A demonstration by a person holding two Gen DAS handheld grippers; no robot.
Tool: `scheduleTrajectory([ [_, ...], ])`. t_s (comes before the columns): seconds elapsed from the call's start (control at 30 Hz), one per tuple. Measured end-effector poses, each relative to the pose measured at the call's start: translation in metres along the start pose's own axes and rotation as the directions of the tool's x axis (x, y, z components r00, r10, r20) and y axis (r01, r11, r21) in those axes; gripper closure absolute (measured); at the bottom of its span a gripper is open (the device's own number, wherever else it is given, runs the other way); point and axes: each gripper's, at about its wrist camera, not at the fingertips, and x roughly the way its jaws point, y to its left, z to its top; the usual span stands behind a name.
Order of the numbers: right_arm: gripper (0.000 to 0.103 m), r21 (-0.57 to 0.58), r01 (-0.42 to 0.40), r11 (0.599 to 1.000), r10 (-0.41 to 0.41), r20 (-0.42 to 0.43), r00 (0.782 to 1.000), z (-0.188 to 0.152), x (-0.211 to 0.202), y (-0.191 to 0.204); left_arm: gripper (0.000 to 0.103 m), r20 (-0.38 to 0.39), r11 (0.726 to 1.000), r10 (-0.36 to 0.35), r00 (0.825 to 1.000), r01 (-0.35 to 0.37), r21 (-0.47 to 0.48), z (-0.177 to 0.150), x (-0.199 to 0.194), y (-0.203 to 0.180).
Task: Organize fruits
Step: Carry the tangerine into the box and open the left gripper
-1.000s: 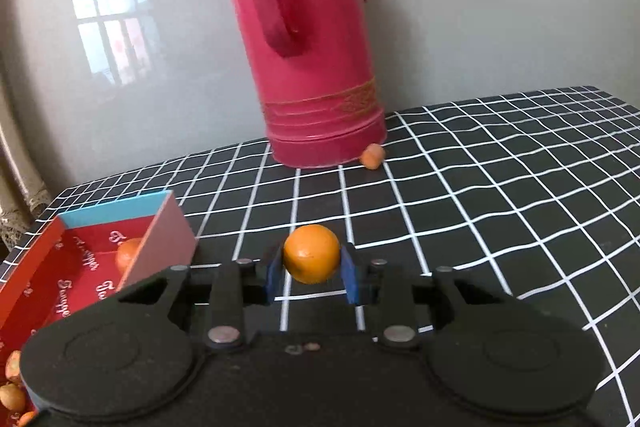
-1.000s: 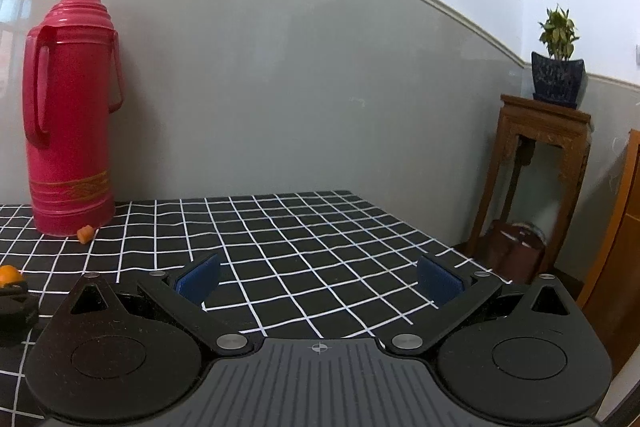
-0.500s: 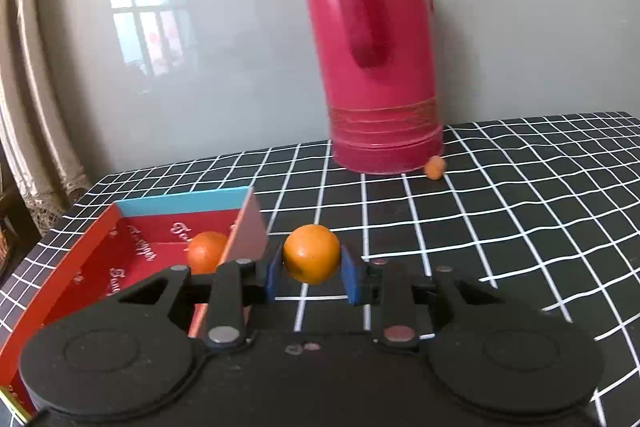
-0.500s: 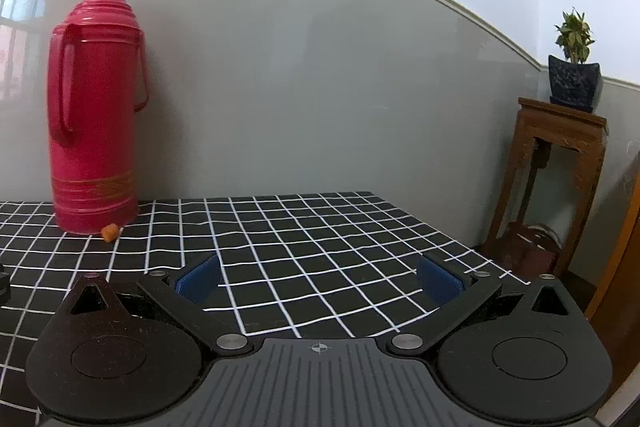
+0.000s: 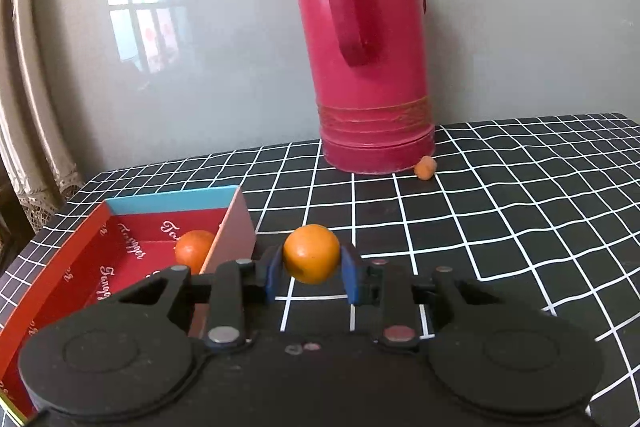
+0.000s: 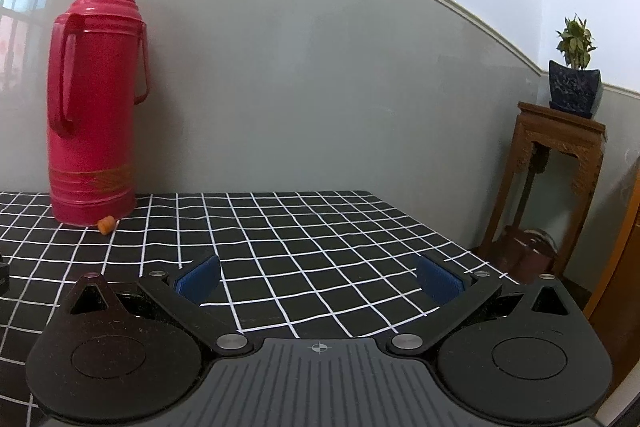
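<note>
The left gripper (image 5: 311, 273) clamps a round orange (image 5: 311, 253) — no long axis to speak of — above the checked tablecloth (image 5: 500, 227), just right of the red box (image 5: 72, 267); its white script perhaps reads "Tangger"; the right gripper (image 6: 318, 277) gapes wide, empty.

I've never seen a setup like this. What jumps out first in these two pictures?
Probably the tall red thermos standing at the back of the black checked tablecloth against the grey wall, with a small orange bit at its foot. Next, the bright orange fruit pinched between the blue pads of the left gripper, beside a red box that already holds another orange. The right gripper gapes open, holding nothing.
</note>
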Motion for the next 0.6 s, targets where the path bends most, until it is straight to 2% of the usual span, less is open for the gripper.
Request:
scheduleTrajectory([
  [0.23, 0.0, 0.003, -0.007, 1.0, 0.007, -0.013, 1.0, -0.0016, 0.0011, 0.0008, 0.082, -0.016, 1.0, 0.01, 1.0, -0.011, -0.012, -0.0002, 0.0043, 0.0033],
  [0.6, 0.0, -0.004, 0.008, 1.0, -0.008, -0.03, 1.0, -0.0045, 0.0084, -0.0022, 0.082, -0.02, 1.0, -0.01, 1.0, 0.01, -0.017, -0.0001, 0.0089, -0.0033],
])
